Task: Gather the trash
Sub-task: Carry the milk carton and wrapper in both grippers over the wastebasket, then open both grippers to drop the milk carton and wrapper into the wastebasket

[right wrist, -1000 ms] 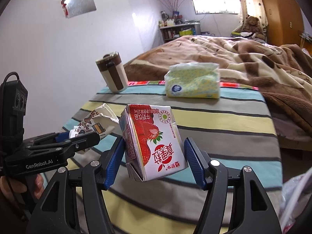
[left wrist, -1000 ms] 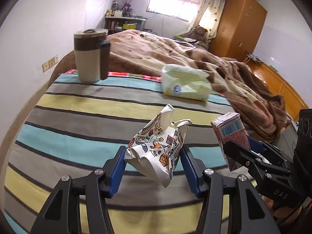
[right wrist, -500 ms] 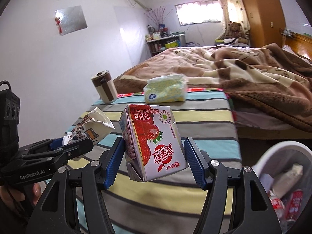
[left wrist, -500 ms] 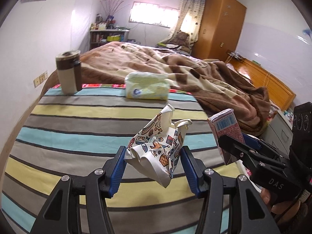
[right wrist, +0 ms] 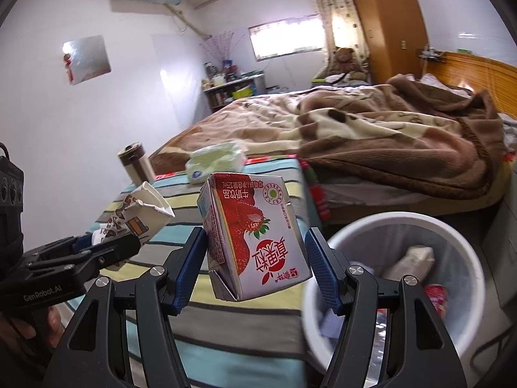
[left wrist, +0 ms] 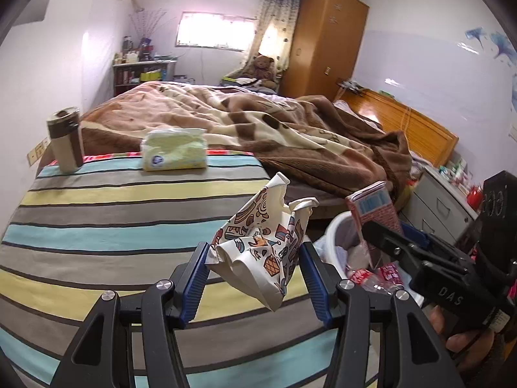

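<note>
My left gripper (left wrist: 255,270) is shut on a crumpled patterned paper cup (left wrist: 261,245) and holds it over the right edge of the striped table. It also shows in the right wrist view (right wrist: 135,220). My right gripper (right wrist: 255,258) is shut on a red strawberry milk carton (right wrist: 255,236), held in the air beside a white trash bin (right wrist: 400,223). The carton also shows in the left wrist view (left wrist: 371,207), above the bin (left wrist: 336,226). The bin holds several pieces of trash.
A brown and cream tumbler (left wrist: 64,142) and a pale green tissue pack (left wrist: 174,152) stand at the far end of the striped table (left wrist: 97,213). A bed with a brown blanket (left wrist: 290,129) lies behind. Grey drawers (left wrist: 442,197) stand at the right.
Both grippers have pulled back and swung right with their loads. The table has receded and the trash bin has come into view below the carton.
</note>
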The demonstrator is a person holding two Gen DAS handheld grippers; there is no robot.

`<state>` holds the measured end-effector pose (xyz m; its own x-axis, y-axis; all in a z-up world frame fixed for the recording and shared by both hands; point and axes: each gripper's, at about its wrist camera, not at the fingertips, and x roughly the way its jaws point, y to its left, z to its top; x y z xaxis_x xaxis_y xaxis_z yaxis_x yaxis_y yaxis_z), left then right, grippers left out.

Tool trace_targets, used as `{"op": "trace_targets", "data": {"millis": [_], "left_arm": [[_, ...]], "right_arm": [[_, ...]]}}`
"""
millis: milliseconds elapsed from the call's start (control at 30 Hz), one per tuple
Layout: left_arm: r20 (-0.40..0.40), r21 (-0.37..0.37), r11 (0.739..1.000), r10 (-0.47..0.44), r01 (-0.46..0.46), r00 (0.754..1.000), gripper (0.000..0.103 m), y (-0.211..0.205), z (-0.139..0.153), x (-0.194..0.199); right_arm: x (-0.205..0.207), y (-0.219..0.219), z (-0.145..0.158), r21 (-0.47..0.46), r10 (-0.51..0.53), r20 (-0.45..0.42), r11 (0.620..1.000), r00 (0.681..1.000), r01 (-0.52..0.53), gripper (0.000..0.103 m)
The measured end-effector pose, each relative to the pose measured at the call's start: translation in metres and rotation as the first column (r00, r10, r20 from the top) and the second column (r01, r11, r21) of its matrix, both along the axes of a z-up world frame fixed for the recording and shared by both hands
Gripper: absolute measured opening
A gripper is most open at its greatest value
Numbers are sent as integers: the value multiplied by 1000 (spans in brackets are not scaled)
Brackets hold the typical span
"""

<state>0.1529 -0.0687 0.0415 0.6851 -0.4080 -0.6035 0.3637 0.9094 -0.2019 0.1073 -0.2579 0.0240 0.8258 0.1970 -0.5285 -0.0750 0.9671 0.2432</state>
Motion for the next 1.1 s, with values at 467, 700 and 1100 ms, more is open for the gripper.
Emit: {"op": "trace_targets", "data": {"millis": [467, 700, 1100], "left_arm": [[-36, -1, 984, -177, 177, 984, 56, -98, -13, -8], [-81, 7, 974, -225, 226, 971, 56, -140, -30, 0], [-113, 56, 963, -256, 264, 960, 56, -188, -52, 0]], "right_arm": [[-24, -65, -10, -19, -201, -32, 979, 979, 201, 65], [-26, -93, -25, -27, -274, -98, 962, 957, 273, 65], [-23, -120, -44, -61, -324, -167, 946, 931, 318, 65]]}}
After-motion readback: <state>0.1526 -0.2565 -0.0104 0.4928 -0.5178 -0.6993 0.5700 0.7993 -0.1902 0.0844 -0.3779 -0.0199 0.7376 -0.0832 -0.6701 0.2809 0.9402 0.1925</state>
